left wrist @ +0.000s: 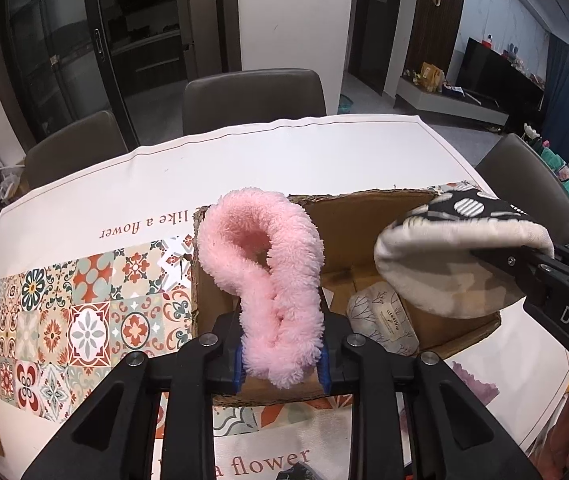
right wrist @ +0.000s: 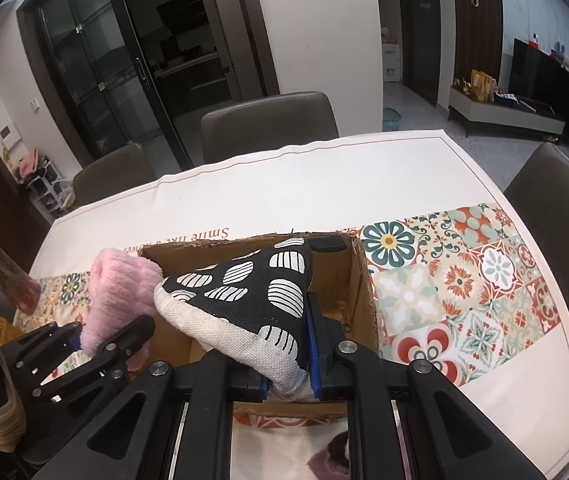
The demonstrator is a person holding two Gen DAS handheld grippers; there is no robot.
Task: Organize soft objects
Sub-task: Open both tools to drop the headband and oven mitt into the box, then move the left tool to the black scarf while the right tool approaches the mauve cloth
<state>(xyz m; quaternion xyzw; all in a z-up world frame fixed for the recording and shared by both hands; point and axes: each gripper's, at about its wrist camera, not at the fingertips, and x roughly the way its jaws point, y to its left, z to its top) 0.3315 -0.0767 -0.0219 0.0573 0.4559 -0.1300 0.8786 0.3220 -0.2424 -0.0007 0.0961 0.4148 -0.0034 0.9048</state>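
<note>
While pinched in left tool (left wrist: pixel 282 364), pink scarf (left wrist: pixel 260 276) overhangs box (left wrist: pixel 364 216).

A home dining room: table (left wrist: pixel 284 152), chairs (left wrist: pixel 252 98), television (right wrist: pixel 544 76).

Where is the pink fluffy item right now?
Pinched in the left gripper, the pink fluffy item hangs over the cardboard box's left side, beside the patterned pouch.

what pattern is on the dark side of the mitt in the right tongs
The oven mitt is black with white striped ovals, clearest in the right wrist view.
</note>
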